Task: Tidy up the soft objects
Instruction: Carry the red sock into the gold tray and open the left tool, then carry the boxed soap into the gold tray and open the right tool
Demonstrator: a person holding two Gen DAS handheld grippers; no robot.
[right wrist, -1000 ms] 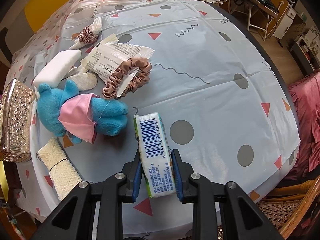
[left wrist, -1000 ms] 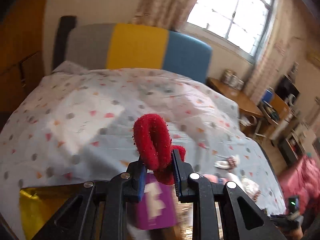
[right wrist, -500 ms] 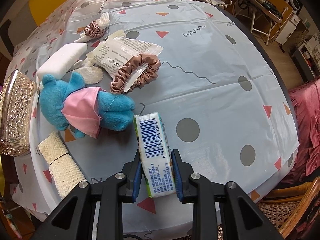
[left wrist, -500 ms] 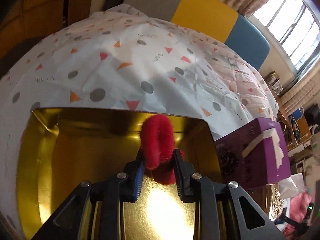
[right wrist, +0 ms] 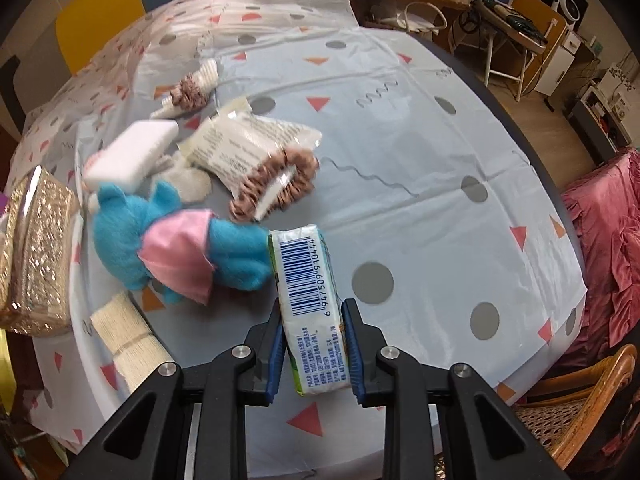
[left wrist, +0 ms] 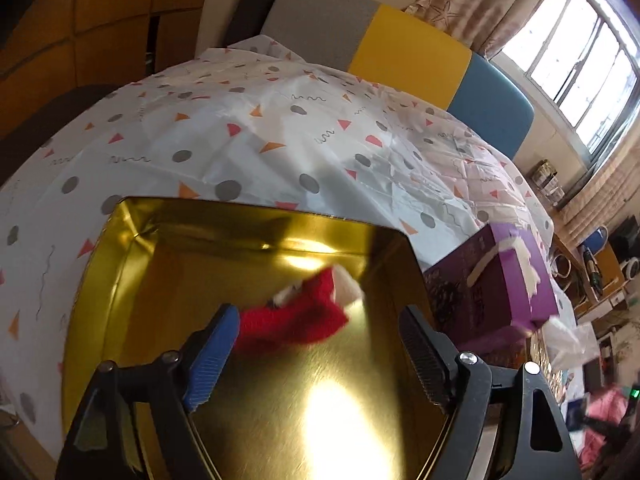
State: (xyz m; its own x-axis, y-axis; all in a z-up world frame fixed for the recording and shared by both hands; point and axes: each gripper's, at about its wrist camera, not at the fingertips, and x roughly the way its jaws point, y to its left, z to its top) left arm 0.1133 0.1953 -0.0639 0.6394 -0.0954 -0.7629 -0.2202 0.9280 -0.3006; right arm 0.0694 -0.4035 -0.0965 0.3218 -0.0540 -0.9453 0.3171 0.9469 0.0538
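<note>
**Red plush let go over the gold tin; tissue pack pinched and waiting**

The left gripper (left wrist: 316, 344) hangs over the shiny gold rectangular metal tin (left wrist: 120, 248), its jaws opening. The small red plush piece with a white fluffy tip (left wrist: 296, 320) sits blurred between them, just past the blue pad, free of the far jaw and inside the tin's walls. Whether it already rests on the tin floor cannot be told. It looks feather-light and squashy, so it should land without bouncing much.

The right gripper (right wrist: 314, 344) is pinching a white-and-green plastic-wrapped tissue pack with a barcode (right wrist: 306, 292) by its near end, above the patterned plastic tablecloth (right wrist: 440, 128). The pack is soft and compressible under a slick wrapper; a grip across its narrow sides, as here, seems safest against slipping.

Beyond the pack lie a blue plush toy in a pink dress (right wrist: 168, 248), touching the pack's far corner, a brown satin scrunchie (right wrist: 276, 188) and a white foam block (right wrist: 132, 154).
</note>
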